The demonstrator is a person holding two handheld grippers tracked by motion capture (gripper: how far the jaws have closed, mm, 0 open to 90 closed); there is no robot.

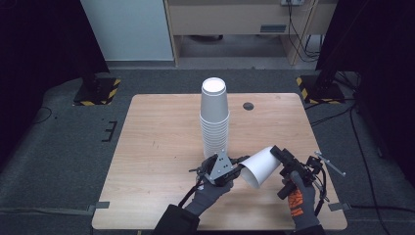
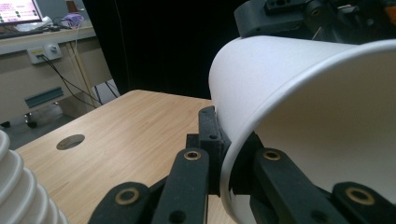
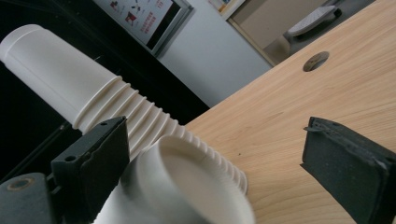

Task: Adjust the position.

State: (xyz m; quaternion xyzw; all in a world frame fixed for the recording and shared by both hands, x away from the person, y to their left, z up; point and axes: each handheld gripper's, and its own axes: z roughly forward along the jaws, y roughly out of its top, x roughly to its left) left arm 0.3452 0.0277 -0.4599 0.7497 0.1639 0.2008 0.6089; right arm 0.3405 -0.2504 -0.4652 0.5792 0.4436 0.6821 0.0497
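The left claw (image 1: 234, 172) is clenched on the rim of a white paper cup (image 1: 259, 166) lying tilted above the desk (image 1: 156, 142). The right claw (image 1: 275, 152) stands released around the cup's base, one jaw touching it in the right gripper view. That view shows the ribbed stack of cups (image 3: 107, 98) behind; the left gripper view shows the rolled rim pinched.
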